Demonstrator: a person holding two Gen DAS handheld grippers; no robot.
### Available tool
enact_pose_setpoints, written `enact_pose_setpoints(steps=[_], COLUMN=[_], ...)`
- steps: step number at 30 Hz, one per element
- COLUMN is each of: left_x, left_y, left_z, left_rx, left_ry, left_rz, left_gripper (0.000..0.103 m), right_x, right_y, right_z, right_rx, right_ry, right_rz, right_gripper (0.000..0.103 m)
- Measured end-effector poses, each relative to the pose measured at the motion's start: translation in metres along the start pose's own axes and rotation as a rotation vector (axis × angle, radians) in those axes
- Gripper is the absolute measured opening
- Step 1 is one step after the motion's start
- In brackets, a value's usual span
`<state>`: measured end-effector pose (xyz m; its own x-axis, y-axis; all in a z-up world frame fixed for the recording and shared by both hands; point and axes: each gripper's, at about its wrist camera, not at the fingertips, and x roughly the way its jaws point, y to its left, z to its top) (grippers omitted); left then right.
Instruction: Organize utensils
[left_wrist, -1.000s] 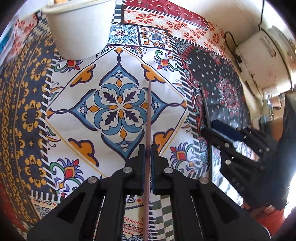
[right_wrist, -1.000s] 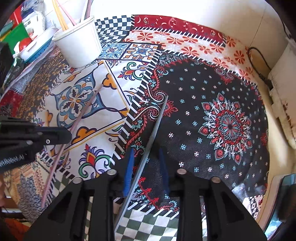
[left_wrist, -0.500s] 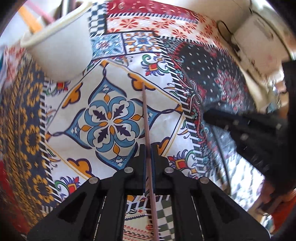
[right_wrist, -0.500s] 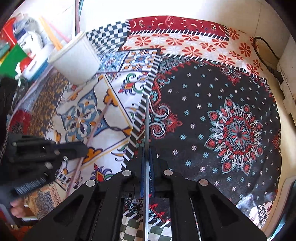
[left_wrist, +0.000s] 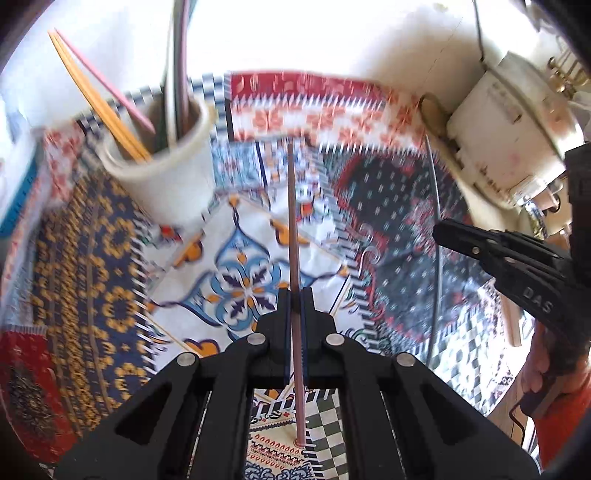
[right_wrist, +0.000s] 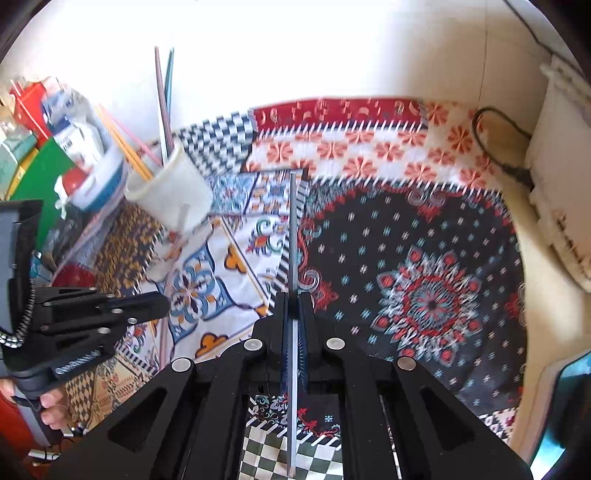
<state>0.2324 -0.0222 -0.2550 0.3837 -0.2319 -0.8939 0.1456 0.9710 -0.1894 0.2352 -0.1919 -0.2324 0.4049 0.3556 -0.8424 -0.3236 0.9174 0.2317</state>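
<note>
We have both sticks off the cloth (left_wrist: 92, 266) and mid-carry toward the cup (left_wrist: 166, 177). Left gripper (left_wrist: 294, 306) is clamped tight on the pink stick (left_wrist: 293, 229), which runs straight out ahead with its tip over the cloth right of the cup. Right gripper (right_wrist: 293, 310) is clamped just as tight on the grey stick (right_wrist: 292, 229), tip pointing at the far patchwork, also right of the cup (right_wrist: 173, 195). The cup stands at the back left and already holds yellow, pink and dark sticks.

Next we judge each hand has to swing left, tip its stick steeper, line the far end over the rim, then let go; the two sticks risk crossing if both go at once.

Versus a second ago: the right jaws stood apart around the grey stick lying on the cloth, now pinched shut; both sticks are lifted, and the cup's inside shows
</note>
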Motion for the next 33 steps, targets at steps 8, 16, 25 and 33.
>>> enact_pose_setpoints(steps=[8,16,25,33], left_x=[-0.051,-0.089,-0.119,-0.097], left_y=[-0.004,-0.007,-0.004,0.038], left_z=[0.008,0.018,0.031,0.008], left_rx=[-0.024,-0.037,-0.044,-0.208], left_ry=[-0.131,-0.249,-0.344,-0.253], left_rz=[0.039,0.057,0.078,0.135], left_gripper=[0.001,0.0,0.0,0.01], right_x=[-0.034,-0.057,-0.072,-0.07], right_y=[0.0,0.016,0.043,0.057], right_z=[0.021,0.039,0.056,0.059], right_rx=[-0.007,-0.068,-0.166,-0.204], right_ry=[-0.107,-0.189,-0.248,-0.248], right_rz=[0.026,0.038,0.076,0.11], right_gripper=[0.004,0.004,0.004,0.004])
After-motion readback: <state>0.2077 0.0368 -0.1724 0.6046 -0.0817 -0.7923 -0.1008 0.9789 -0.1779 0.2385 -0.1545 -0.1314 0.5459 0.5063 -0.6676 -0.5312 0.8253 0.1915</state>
